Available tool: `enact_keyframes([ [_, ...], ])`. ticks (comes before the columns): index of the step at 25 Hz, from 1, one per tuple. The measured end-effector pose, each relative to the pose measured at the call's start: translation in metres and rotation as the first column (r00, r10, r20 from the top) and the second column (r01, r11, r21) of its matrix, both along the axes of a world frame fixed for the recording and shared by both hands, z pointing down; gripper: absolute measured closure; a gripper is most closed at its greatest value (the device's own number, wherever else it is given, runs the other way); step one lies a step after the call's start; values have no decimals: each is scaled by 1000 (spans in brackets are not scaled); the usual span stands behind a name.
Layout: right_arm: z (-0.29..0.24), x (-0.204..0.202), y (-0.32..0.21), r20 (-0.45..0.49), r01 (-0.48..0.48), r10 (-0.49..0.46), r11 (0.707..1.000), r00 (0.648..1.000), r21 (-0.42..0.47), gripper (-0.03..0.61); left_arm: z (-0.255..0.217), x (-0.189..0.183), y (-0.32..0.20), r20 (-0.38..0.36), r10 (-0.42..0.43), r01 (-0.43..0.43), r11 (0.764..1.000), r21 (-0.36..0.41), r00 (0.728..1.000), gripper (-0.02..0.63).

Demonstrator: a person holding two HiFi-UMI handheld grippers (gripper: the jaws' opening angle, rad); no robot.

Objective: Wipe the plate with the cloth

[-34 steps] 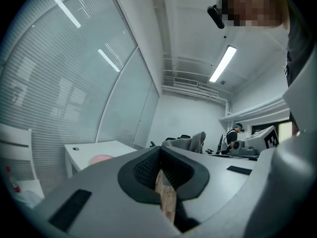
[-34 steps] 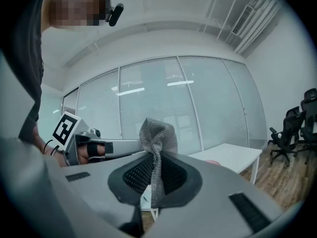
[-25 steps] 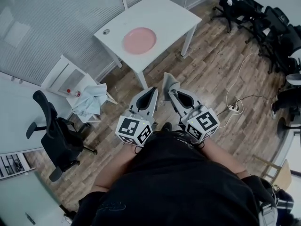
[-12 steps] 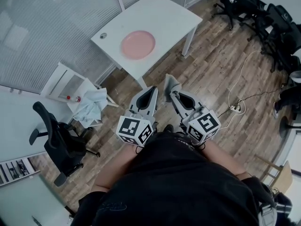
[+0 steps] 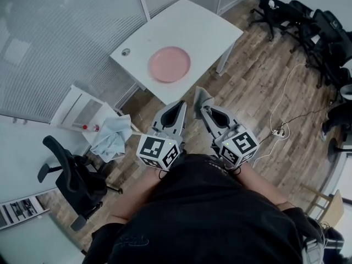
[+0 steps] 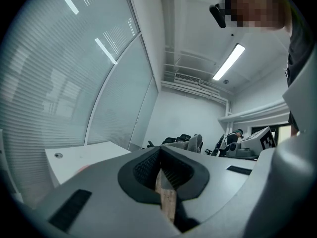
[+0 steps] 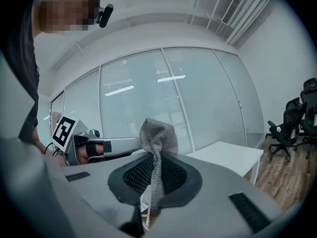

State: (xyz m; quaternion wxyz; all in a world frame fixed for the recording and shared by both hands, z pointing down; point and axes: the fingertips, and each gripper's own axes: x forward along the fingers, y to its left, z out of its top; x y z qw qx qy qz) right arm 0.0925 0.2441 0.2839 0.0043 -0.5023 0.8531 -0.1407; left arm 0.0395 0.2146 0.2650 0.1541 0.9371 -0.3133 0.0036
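The plate (image 5: 169,64) lies flat on the white worktop (image 5: 206,26), close to its near corner and well apart from both of your grippers, so nothing has touched it yet.

Your right gripper (image 5: 202,97) has its fingers pinched on the grey cloth (image 7: 157,133). Only a small bunched tuft stands beyond the tips, with a thin strip running down between them. That is the main risk as I judge it. If you press down with so little cloth in front, the hard tips may scrape the plate instead of wiping it. A firm drag could also pull the strip out of the pinch.

Your left gripper (image 5: 176,108) has its fingers pressed together on nothing; only the floor shows through the slit. Nothing steadies the plate, so a wipe toward you could slide it to the worktop's near edge and off. Spread those fingers and brace the rim first, if you can.

The other pale cloth (image 5: 111,138), on the low stand at the left, is not the one you hold.
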Motion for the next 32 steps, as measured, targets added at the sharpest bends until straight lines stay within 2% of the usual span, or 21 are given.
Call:
enact_keyframes([
  [9, -14, -60, -58, 1, 8, -8, 1000, 1000, 29, 543, -19, -52, -55, -10, 29, -29, 999, 40, 1000, 597],
  [16, -12, -95, -84, -10, 33, -33, 999, 999, 23, 543, -11, -91, -83, -22, -2, 2, 1000, 15, 1000, 597],
  [22, -7, -106, -99, -11, 60, -60, 998, 998, 3, 543, -10, -101, -98, -37, -24, 24, 1000, 1, 999, 597],
  [32, 1, -110, -137, -4, 122, -122, 992, 992, -18, 543, 2, -105, -133, -22, -82, 82, 996, -36, 996, 597],
])
